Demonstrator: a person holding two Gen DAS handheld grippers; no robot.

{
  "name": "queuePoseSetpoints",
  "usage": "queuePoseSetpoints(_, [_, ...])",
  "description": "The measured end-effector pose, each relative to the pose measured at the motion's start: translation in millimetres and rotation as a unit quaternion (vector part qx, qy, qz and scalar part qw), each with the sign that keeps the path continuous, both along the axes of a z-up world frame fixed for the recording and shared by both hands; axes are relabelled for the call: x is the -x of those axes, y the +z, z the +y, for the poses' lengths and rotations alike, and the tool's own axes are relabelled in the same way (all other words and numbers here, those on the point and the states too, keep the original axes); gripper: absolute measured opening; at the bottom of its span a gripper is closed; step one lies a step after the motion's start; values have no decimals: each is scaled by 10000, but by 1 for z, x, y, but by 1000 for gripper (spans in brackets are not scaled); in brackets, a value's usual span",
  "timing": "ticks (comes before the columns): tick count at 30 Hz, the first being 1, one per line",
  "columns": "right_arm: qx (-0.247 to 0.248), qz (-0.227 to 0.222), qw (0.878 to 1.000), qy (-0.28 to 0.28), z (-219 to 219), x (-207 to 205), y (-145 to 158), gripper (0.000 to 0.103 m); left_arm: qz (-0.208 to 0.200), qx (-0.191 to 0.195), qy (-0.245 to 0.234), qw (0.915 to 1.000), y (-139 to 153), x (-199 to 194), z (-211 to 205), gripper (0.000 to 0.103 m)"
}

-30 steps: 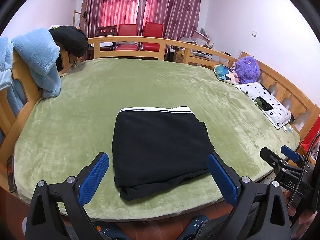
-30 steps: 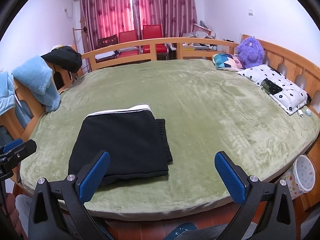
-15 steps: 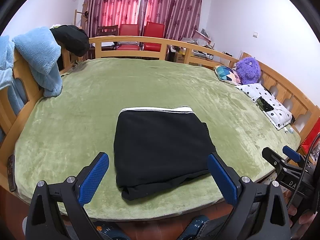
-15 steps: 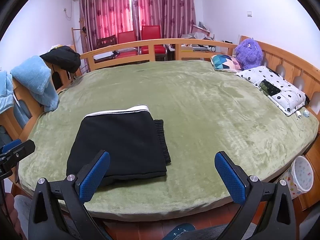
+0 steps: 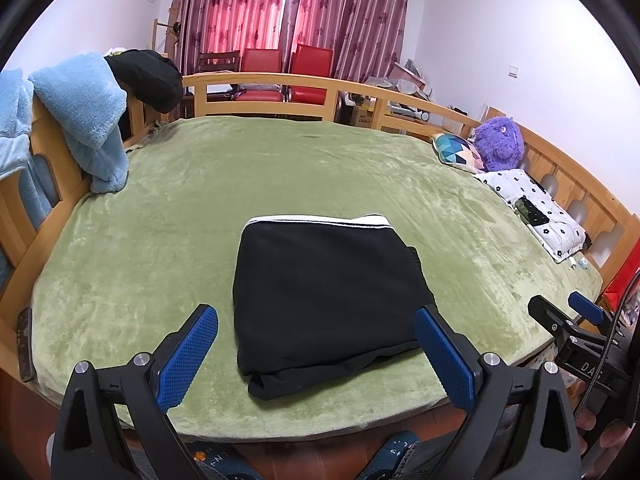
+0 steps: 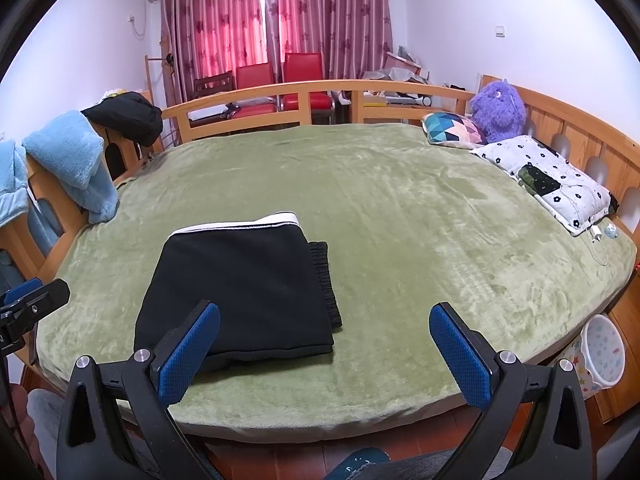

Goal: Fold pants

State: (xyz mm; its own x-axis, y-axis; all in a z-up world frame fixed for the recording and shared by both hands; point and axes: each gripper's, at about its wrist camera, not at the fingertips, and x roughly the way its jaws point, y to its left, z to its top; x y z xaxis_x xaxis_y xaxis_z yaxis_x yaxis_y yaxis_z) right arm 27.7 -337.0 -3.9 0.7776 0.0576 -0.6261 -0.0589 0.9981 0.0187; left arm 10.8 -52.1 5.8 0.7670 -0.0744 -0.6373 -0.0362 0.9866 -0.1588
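Black pants [image 5: 324,292] [image 6: 244,292] lie folded into a compact rectangle on the green bed blanket [image 5: 280,176] [image 6: 420,220], white-striped waistband at the far edge. My left gripper [image 5: 316,348] hovers open at the bed's near edge, its blue pads either side of the pants' near end, touching nothing. In the right wrist view, my right gripper [image 6: 324,348] is open too, held to the right of the pants with bare blanket between its fingers. Each gripper shows at the edge of the other's view: the right gripper [image 5: 572,332] and the left gripper [image 6: 28,304].
A wooden rail [image 6: 304,96] rings the bed. Blue fleece [image 5: 80,116] and a black garment [image 5: 148,76] hang on the left rail. A patterned cushion [image 6: 452,128], purple plush [image 6: 500,108] and spotted pillow [image 6: 552,176] sit at the right. A bucket [image 6: 604,352] stands on the floor.
Both grippers have drawn back and risen slightly from the bed; the folded pants lie unmoved.
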Motion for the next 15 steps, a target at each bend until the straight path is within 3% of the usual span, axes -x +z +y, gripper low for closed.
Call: queuePoseSetpoints(15, [38,-15,10000,4,0,0,0,103,-3,-28,9,10000,1,1,0,100])
